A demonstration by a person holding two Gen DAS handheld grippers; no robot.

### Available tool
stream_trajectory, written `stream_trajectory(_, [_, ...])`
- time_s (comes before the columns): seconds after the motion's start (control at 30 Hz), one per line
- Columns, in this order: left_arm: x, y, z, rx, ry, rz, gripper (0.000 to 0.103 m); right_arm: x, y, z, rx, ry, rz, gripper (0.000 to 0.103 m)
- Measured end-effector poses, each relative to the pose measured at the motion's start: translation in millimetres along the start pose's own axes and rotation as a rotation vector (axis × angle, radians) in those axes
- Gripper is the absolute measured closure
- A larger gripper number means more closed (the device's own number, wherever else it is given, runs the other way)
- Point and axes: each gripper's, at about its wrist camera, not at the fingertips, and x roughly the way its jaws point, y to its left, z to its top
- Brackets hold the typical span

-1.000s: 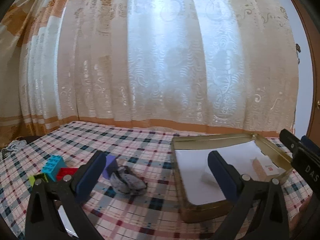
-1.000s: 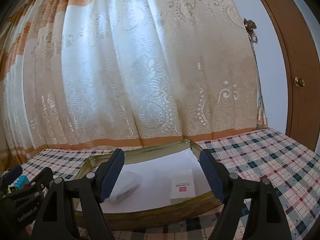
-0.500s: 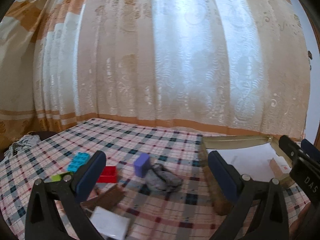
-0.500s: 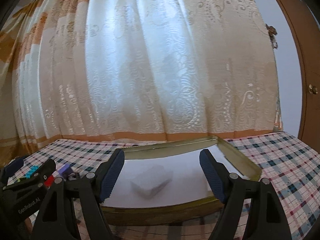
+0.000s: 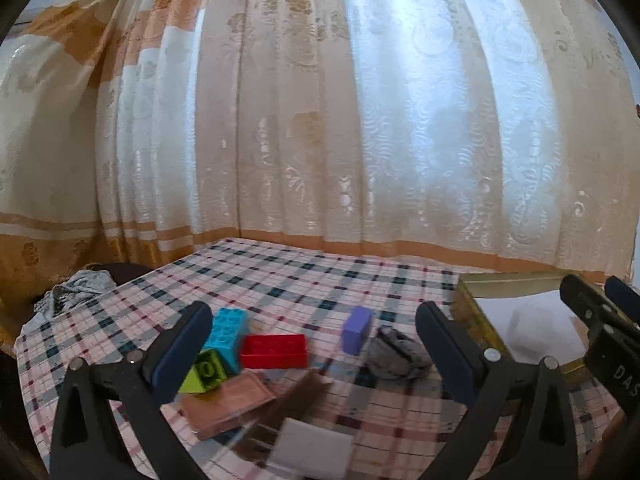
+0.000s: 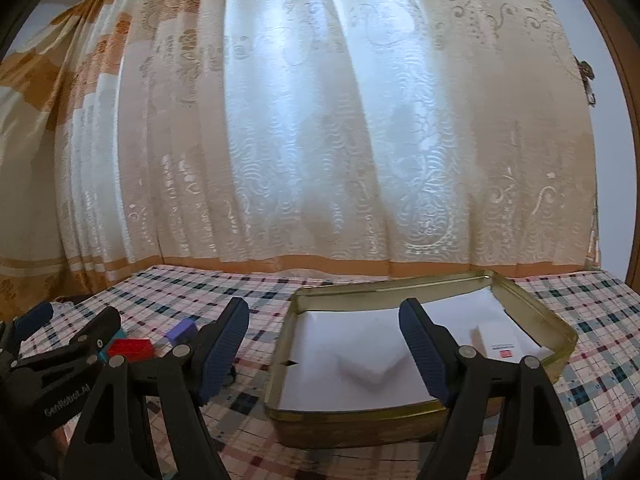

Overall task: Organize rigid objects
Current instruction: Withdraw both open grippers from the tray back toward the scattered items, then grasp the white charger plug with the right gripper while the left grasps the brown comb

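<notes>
My left gripper is open and empty above a cluster on the checked cloth: a cyan brick, a red brick, a green block, a purple block, a crumpled grey cloth, a brown flat box and a white card. My right gripper is open and empty in front of the gold tin tray. The tray is lined with white paper and holds a white block and a small white box with a red mark.
The table's checked cloth runs back to a patterned curtain. A grey garment lies at the far left corner. In the right wrist view the left gripper is at the lower left, and a wooden door frame stands at the right.
Both grippers have swung left. The tray has slid toward the right edge of the left wrist view and the brick cluster has come between the left fingers. Both stayed open.
</notes>
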Motion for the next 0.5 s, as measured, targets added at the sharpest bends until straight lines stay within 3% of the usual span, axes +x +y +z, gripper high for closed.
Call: stream_trajectory(0.5, [4, 72, -2, -0.046, 0.02, 0.153, 0.0, 9, 48, -6, -0.093, 0.052, 0.14, 0.024])
